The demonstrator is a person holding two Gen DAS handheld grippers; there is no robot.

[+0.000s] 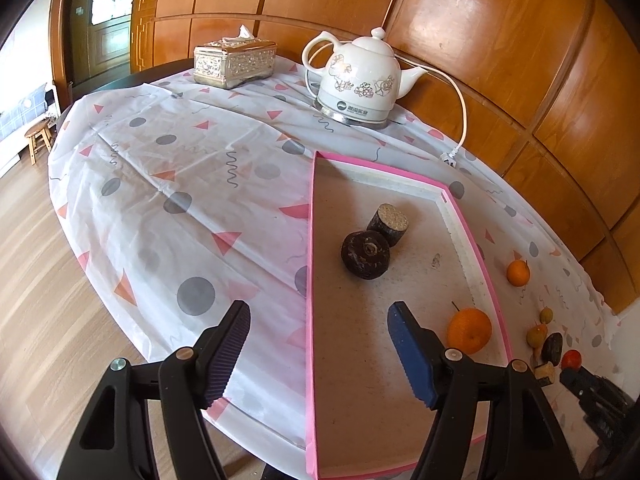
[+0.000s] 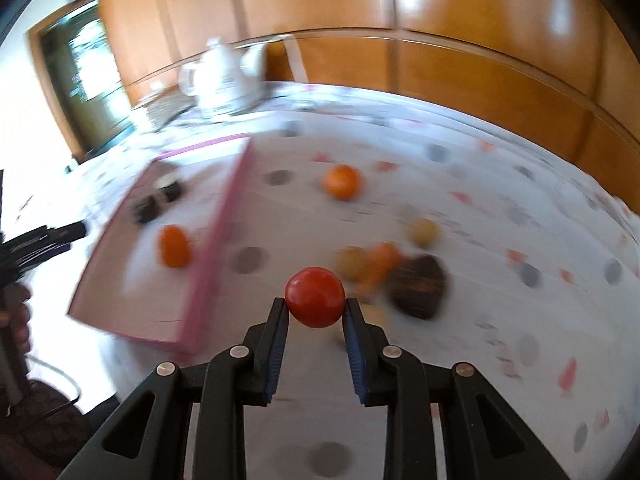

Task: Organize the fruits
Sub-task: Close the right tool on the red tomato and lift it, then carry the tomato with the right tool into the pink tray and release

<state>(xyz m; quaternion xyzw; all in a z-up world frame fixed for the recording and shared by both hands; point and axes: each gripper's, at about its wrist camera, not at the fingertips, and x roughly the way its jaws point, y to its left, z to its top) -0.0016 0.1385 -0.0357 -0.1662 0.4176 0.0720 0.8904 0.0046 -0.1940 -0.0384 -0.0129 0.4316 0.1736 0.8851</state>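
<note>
The left wrist view looks down from above the bench's (image 1: 168,160) near edge, facing 12 o'clock toward the wood-panelled wall (image 1: 500,40), with the pink-rimmed tray (image 1: 486,280) close below. The right wrist view sits lower and nearer the cloth, facing roughly 11 o'clock (heavily blurred). Both views share the tray (image 2: 224,216), the white kettle (image 1: 360,76) (image 2: 224,76) and the scattered fruit at the tray's 3 o'clock side.
</note>
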